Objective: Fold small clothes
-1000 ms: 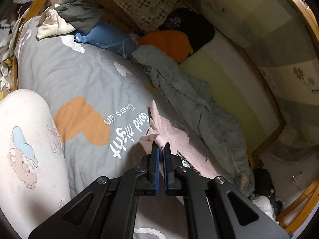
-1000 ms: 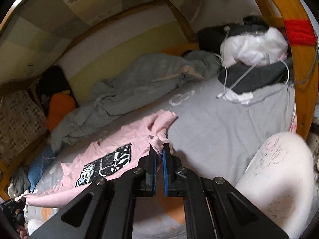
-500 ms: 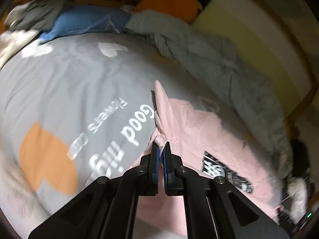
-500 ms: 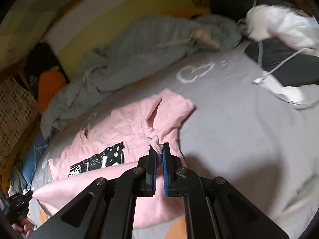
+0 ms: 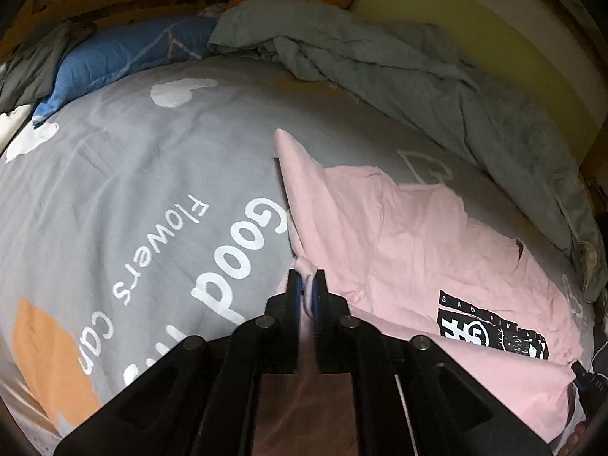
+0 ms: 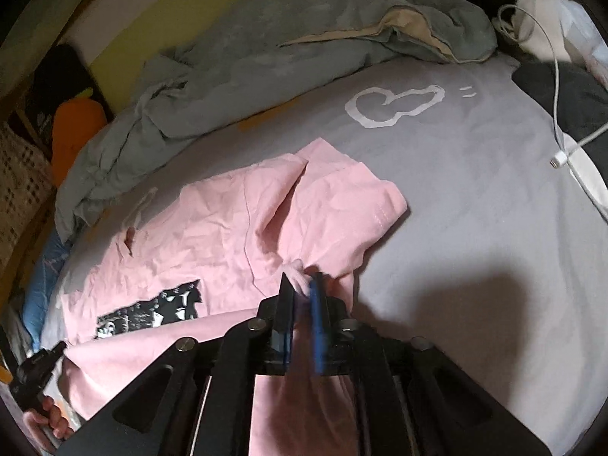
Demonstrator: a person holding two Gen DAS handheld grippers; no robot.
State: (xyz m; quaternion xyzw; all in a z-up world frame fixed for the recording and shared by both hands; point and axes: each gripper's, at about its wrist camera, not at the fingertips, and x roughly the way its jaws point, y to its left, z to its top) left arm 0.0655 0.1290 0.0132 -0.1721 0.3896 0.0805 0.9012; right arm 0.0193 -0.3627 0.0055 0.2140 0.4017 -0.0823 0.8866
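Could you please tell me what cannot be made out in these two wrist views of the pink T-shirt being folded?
- Left wrist view: the pink T-shirt's near hem, hidden behind the left gripper, whose jaws are opening with cloth between them.
- Right wrist view: the hem likewise, behind the right gripper, also opening.
- Both views: the black print, too small and partly folded under to read fully.

The grey printed bed cover (image 5: 125, 174) reads "Good", "Flowers" and "can" in white letters. The black chest print (image 5: 494, 330) on the pink cotton T-shirt (image 5: 418, 235) reads "BAD FIVE".
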